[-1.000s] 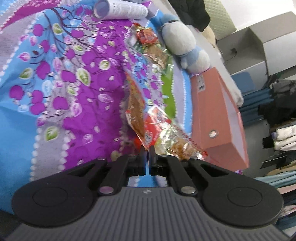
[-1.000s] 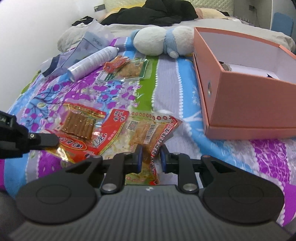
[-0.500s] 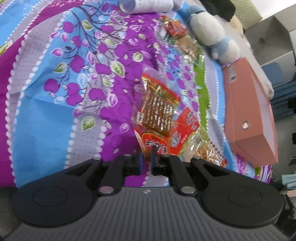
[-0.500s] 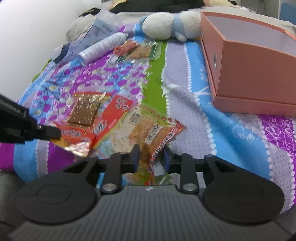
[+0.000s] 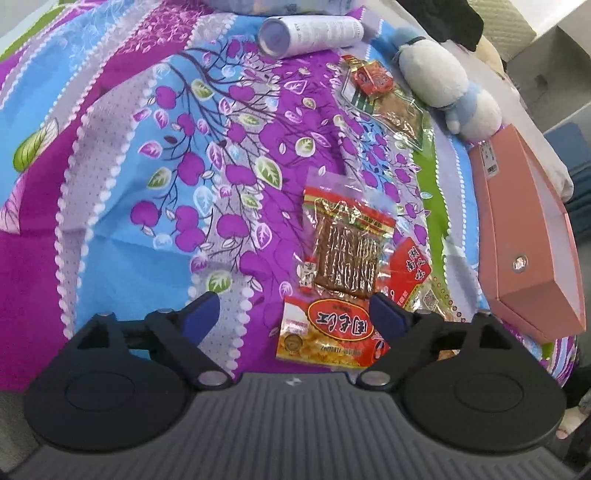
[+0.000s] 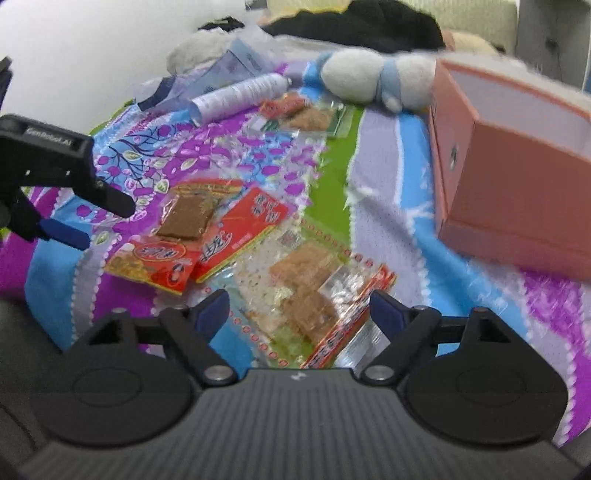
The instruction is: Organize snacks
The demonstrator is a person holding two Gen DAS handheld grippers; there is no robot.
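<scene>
Between the jaws of the left gripper (image 5: 293, 314) lies the near end of a red and yellow snack packet (image 5: 334, 302), flat on the bed's patterned bedspread (image 5: 155, 147); the jaws have just been opening and now stand wide, their blue pads clear of the wrapper on both sides. The packet sits closer to the right-hand pad than to the other. Partly under its right side lies a red packet (image 5: 410, 269), with only one corner showing in the left wrist view.

Just beside these, toward the pink box, a clear packet with a red dotted border (image 6: 314, 291) lies between the jaws of the right gripper (image 6: 299, 306). Those jaws too have just been opening and are spread wide, touching nothing, the wrapper flat on the cover beneath them.

Farther up the bed, a green-edged packet (image 5: 384, 107) with a small red sachet on it lies near a white and blue plush toy (image 5: 443, 85). A white cylindrical bottle (image 5: 310, 33) lies on its side beyond that. The open pink box (image 6: 517, 177) stands along the bed's right edge, well apart from the packets.
</scene>
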